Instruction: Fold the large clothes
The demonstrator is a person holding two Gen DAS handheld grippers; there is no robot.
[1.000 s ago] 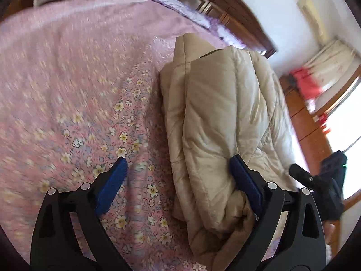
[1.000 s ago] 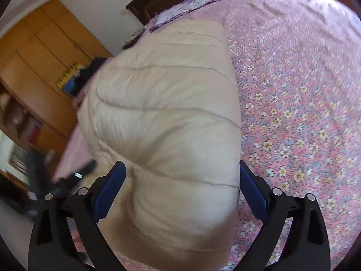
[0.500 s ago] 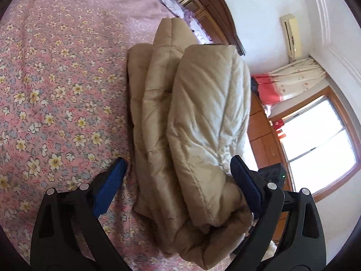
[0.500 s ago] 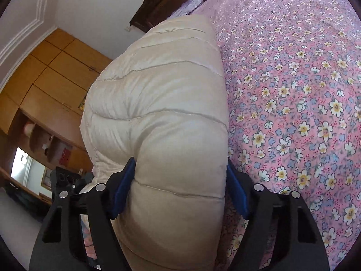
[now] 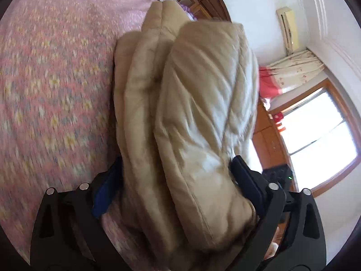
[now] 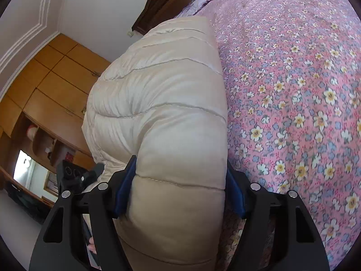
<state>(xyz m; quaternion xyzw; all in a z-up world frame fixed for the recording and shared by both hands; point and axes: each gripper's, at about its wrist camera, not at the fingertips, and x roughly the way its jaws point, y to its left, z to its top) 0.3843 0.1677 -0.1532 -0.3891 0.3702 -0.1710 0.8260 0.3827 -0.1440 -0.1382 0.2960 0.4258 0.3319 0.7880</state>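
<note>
A beige padded jacket (image 5: 198, 113) lies folded into a thick bundle on the pink flowered bed cover (image 5: 56, 90). My left gripper (image 5: 176, 185) stands wide around one end of the bundle. The layers fill the gap between its blue pads, with no visible squeeze. In the right wrist view the other end of the jacket (image 6: 162, 94) bulges between the fingers of my right gripper (image 6: 180, 187). Its jaws are closing and both pads press into the padding. The bed cover (image 6: 304, 90) runs along the jacket's right side there.
A dark wooden headboard (image 5: 203, 0) stands at the far end of the bed. A wooden wardrobe with shelves (image 6: 56, 79) is on the left of the right wrist view. A window (image 5: 320, 131), a curtain (image 5: 293, 72) and an air conditioner (image 5: 287, 27) are on the wall.
The right jaws have closed in from wide open onto the jacket's end. The left gripper has slid around the bundle's other end, its opening unchanged. Both hands have dropped lower.
</note>
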